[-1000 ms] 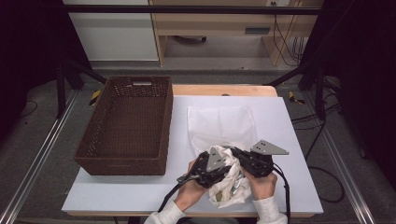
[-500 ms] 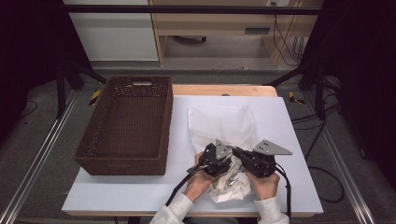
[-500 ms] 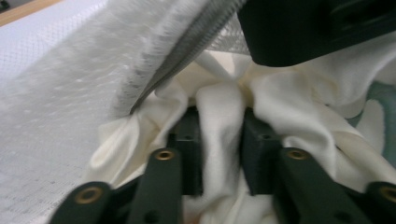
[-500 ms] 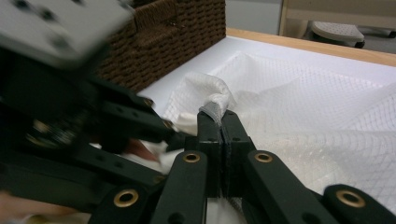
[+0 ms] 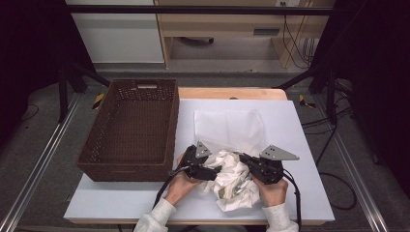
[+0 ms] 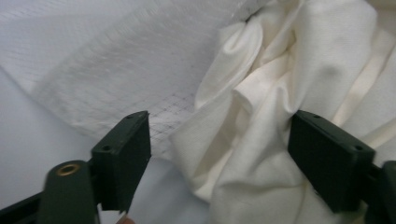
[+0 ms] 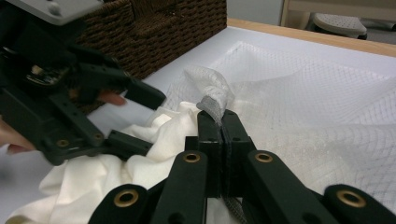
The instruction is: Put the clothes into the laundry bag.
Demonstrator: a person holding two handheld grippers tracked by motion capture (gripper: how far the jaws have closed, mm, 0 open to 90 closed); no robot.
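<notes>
Crumpled white cloth [image 5: 231, 182] beside mesh bag [image 5: 228, 129]

the left gripper [image 5: 212, 170] stood with jaws wide apart; the right gripper [image 7: 222, 122] was clamped together, both hand-held, low.

Brown wicker basket [image 5: 130, 130] on white table [image 5: 300, 145]

No legible text, label, brand, number or sign is showing in any view. The basket [image 5: 130, 126], the cloth [image 5: 231, 179], the mesh bag [image 5: 228, 126] and the table [image 5: 300, 145] are bearing no readable markings.
</notes>
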